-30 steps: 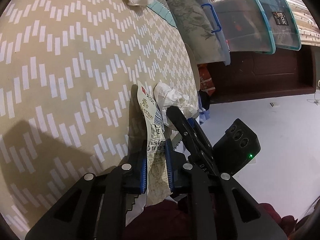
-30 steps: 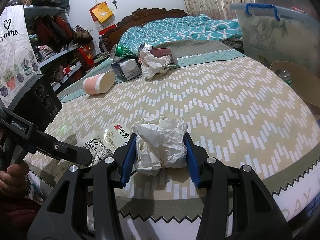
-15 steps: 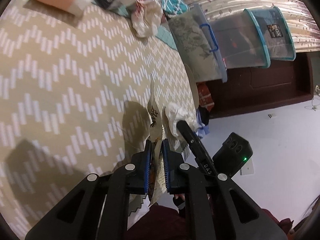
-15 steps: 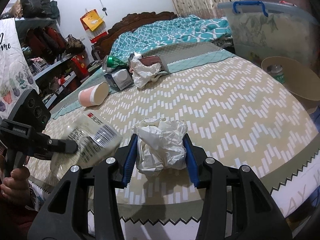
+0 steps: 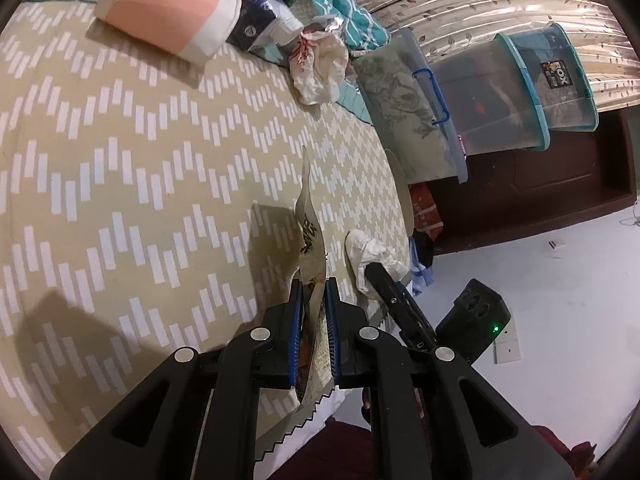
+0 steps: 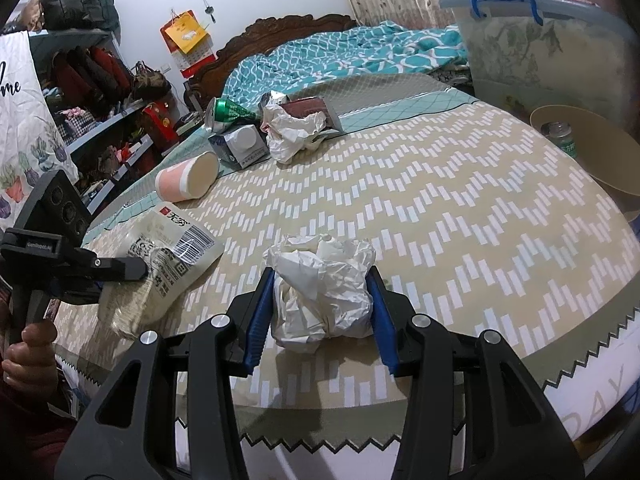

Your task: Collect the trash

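Note:
My left gripper (image 5: 313,286) is shut on a printed snack wrapper (image 5: 310,236), held edge-on above the zigzag bedspread (image 5: 120,184). The wrapper also shows in the right wrist view (image 6: 168,256), with the left gripper (image 6: 136,270) clamped on it. My right gripper (image 6: 320,280) is shut on a crumpled white paper ball (image 6: 322,292), lifted just over the bedspread (image 6: 460,216) near its front edge. The ball shows in the left wrist view (image 5: 370,256) too.
Further back lie a pink paper cup (image 6: 188,176), a dark carton (image 6: 240,146), a green can (image 6: 228,110) and crumpled paper (image 6: 296,132). A tan bin (image 6: 584,152) holding a bottle stands off the bed's right side, next to lidded storage boxes (image 5: 500,92).
The left gripper has lifted and turned the wrapper edge-on and swung toward the far trash. The right gripper has raised the paper ball slightly off the bedspread.

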The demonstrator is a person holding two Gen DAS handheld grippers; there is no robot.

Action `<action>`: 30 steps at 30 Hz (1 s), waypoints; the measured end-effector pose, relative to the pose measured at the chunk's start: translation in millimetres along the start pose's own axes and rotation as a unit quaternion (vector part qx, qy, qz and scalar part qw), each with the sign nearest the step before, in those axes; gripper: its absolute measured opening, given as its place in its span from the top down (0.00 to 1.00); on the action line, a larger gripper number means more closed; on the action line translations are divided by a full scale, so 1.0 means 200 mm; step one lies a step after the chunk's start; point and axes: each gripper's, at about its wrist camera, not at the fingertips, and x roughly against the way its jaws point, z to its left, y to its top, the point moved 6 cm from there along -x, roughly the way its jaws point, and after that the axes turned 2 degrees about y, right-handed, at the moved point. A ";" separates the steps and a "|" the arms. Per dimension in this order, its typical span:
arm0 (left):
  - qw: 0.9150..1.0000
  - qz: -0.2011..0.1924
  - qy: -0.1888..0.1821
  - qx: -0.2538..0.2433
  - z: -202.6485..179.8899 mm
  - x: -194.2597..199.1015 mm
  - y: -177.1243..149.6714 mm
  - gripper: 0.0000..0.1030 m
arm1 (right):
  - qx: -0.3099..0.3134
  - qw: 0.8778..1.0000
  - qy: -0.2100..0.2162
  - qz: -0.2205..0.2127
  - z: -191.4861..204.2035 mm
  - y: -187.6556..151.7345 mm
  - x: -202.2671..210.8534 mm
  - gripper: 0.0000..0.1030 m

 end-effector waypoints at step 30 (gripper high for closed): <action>1.000 0.002 0.003 -0.001 0.01 -0.01 -0.01 0.90 | 0.003 1.000 -0.002 -0.001 0.01 -0.01 -0.01 0.53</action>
